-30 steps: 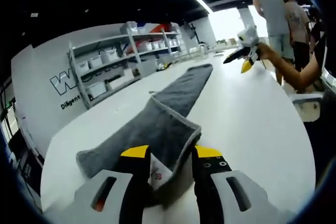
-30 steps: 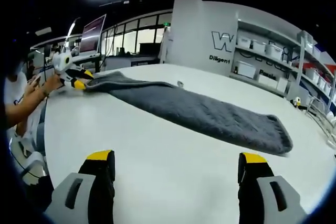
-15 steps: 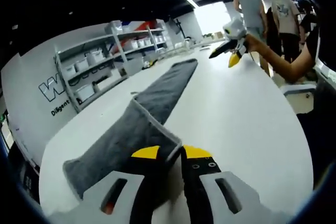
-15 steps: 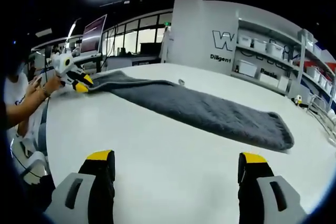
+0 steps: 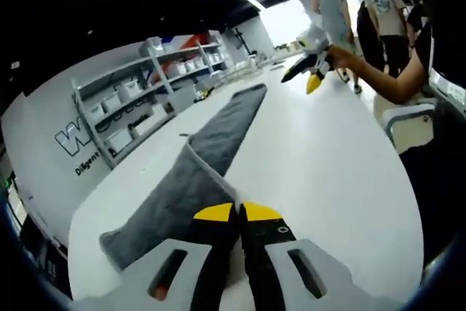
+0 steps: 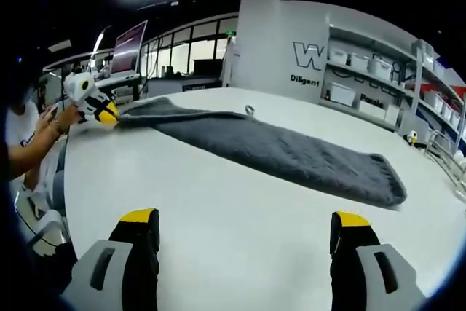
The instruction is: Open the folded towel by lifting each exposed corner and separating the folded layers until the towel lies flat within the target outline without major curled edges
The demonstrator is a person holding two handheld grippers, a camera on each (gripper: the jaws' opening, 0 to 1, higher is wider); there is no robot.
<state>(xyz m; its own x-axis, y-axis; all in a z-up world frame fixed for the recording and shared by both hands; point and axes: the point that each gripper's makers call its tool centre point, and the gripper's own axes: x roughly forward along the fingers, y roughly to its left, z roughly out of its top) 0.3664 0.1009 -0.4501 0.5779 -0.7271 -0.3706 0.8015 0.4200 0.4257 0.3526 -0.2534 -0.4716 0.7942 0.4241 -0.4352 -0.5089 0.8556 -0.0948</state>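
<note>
A long grey towel [image 5: 182, 187] lies folded into a narrow strip on the white table [image 5: 320, 172]. My left gripper [image 5: 238, 210] is shut on the towel's near corner, and a layer edge rises up into its jaws. In the right gripper view the same towel [image 6: 291, 154] runs across the table, with the left gripper [image 6: 102, 113] at its left end in a person's hand. My right gripper [image 6: 244, 225] hovers open over bare table [image 6: 218, 194], well short of the towel. It also shows far off as the right gripper [image 5: 306, 78], held in a hand.
Shelves with white bins [image 5: 138, 96] line the wall behind the table, seen again as shelves [image 6: 371, 71]. Two people [image 5: 335, 12] stand beyond the table's far end. A monitor [image 6: 127, 45] hangs at the back left. A chair [image 5: 408, 118] stands at the table's right side.
The left gripper's jaws have shut on the towel's near corner and lifted the layer edge a little. The right gripper has stayed open and in place.
</note>
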